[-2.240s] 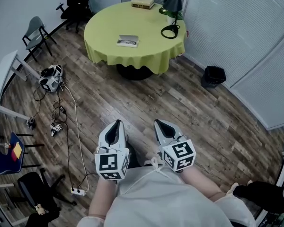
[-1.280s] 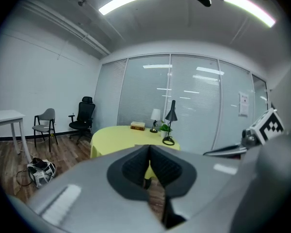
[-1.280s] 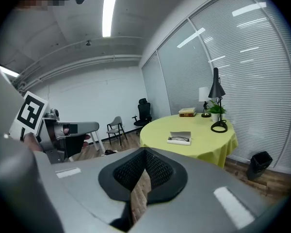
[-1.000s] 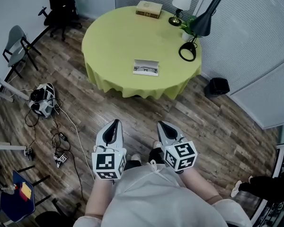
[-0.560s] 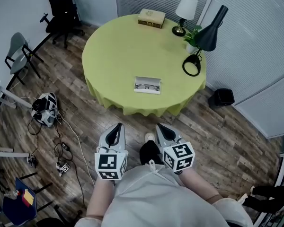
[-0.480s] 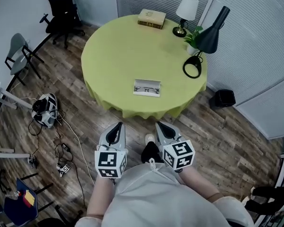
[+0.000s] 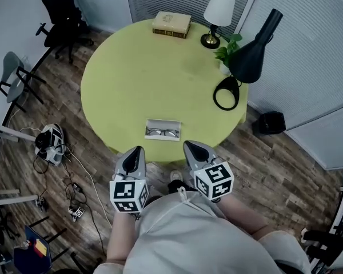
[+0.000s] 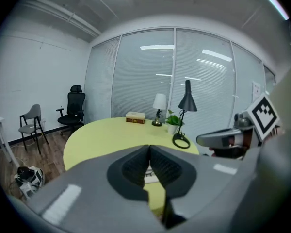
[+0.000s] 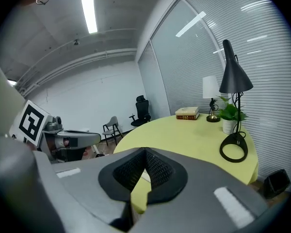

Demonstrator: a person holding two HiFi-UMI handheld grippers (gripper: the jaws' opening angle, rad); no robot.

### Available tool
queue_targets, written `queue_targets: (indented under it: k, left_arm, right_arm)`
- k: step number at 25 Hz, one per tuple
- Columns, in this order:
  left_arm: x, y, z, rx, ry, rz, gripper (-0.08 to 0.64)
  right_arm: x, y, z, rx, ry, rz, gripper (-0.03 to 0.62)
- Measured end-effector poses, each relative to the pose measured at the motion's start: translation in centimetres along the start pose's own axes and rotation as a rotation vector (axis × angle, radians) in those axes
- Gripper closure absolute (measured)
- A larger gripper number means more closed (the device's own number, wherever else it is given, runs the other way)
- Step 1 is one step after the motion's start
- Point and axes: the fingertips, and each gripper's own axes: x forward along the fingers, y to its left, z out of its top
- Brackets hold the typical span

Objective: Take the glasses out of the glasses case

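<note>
Ahead, rectangular glasses case (image 7: pixel 163 130) lies on round tablecloth (image 7: pixel 131 73).

Hand-held gripper (image 9: pixel 145 152), jaws together, before yellow table (image 9: pixel 184 135)

Left gripper (image 7: pixel 137 150) and right gripper (image 7: pixel 188 146): grey shells, black ribbed pads (image 8: pixel 135 168), black-and-white marker cubes (image 7: pixel 128 196). Pale garment (image 7: pixel 183 238), lower centre.

Your table (image 7: pixel 160 67) is draped in a matt yellow-green cloth (image 7: pixel 94 121) that hangs in soft folds at the rim, over a floor (image 7: pixel 286 153) of grained wood planks with a low sheen. Your left gripper (image 8: pixel 149 148) and right gripper (image 9: pixel 144 150) have smooth matt grey plastic shells, and their pads (image 8: pixel 134 167) are black with a fine ribbed texture. The glasses case (image 7: pixel 162 130) looks pale and smooth; the desk lamp (image 7: pixel 252 49) has a black satin finish.
</note>
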Motion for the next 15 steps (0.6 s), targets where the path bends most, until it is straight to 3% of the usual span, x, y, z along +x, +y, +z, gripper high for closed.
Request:
queue_targets:
  k: [4,9,15]
  left_arm:
    - [3.5,-0.7,0.1,-0.005,0.019,-0.029,0.554]
    - [7.4,-1.7,-1.2,0.021,0.079,-0.13,0.554]
    - [11.3,-1.3,-3.4,0.125,0.161,-0.242,0.554]
  right_arm:
    - [1.8,-2.9,0.4,0.018,0.009,0.006,0.592]
    - [3.3,-5.4,-0.1,0.035,0.021,-0.014,0.592]
    - [5.0,-6.6,-2.4,0.085,0.077,-0.075,0.592]
